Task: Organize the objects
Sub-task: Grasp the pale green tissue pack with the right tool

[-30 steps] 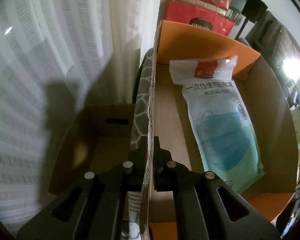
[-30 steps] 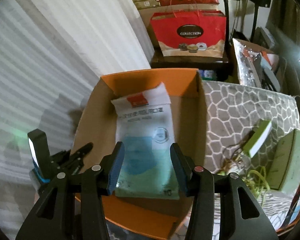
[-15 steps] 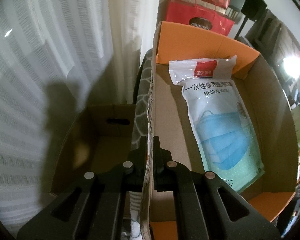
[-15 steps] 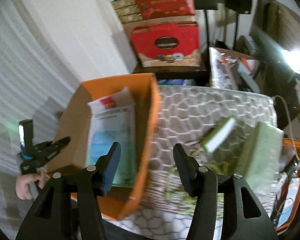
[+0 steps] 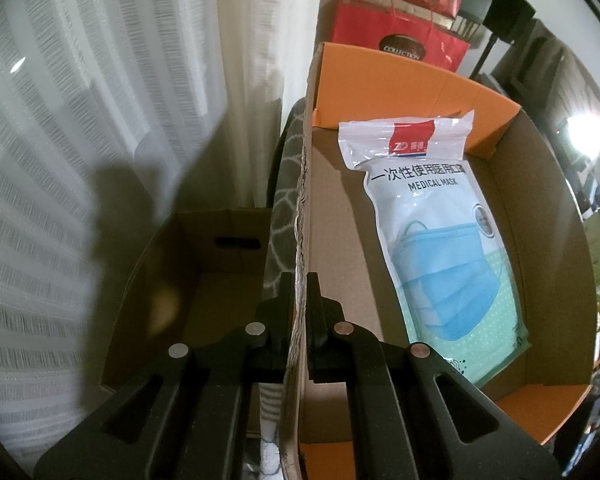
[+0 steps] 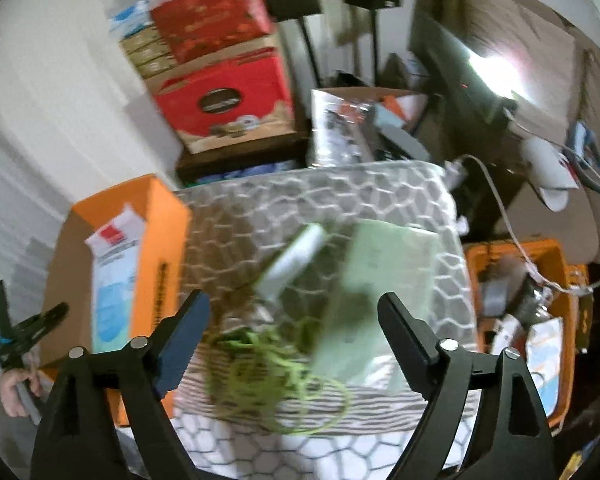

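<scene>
Left wrist view: the left gripper (image 5: 299,296) has its jaws closed on the side wall of the orange cardboard box (image 5: 400,76), pinching the thin corrugated edge between both fingers. Inside the box a pack of medical masks (image 5: 440,224) lies flat on the floor, its sealed top toward the far wall. To the left of the pinched wall sits a plain brown carton (image 5: 204,264), lower down beside the white curtain (image 5: 100,120).

Right wrist view: the right gripper (image 6: 294,316) hangs with its jaws spread wide, holding nothing, above a patterned cushion (image 6: 320,196). On the cushion lie a pale green box (image 6: 380,288), a slim green-and-white box (image 6: 296,256) and a tangle of green cord (image 6: 268,372). The picture is blurred, so exactly what these are is uncertain. The orange cardboard box stands just left of the cushion, with the mask pack showing inside.

The pale green box looks light and stiff; it would likely best be taken across its narrower sides. The cord is soft and limp, likely to trail or snag, so a pinch into the thick of the bundle seems safest. The mask pack is slick film, soft and light.
</scene>
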A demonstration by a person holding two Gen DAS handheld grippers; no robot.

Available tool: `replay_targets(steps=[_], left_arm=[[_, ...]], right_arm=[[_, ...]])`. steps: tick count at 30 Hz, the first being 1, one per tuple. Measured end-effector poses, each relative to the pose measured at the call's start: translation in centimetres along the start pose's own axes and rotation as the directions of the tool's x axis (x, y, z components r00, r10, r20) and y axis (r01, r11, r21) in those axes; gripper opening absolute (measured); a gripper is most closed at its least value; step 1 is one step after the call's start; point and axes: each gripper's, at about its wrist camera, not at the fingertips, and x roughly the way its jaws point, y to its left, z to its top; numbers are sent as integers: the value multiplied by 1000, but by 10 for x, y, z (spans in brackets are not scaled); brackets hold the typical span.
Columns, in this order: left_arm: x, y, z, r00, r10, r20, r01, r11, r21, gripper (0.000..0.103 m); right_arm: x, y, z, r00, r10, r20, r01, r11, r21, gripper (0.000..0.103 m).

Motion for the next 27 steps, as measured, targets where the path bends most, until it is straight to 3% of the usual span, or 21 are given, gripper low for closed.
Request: replay_targets(steps=[12, 24, 27], left_arm=[[0, 1, 1, 1000, 4, -2, -4, 1000, 2, 5], [0, 0, 2, 1000, 10, -3, -10, 1000, 0, 5], [0, 0, 2, 1000, 10, -3, -10, 1000, 1, 5]], right_arm=[[26, -42, -14, 998, -48, -50, 52, 995, 87, 89], [46, -43, -19, 997, -55, -63, 62, 991, 123, 89], [53, -45, -20, 996, -62, -66, 70, 988, 137, 97]])
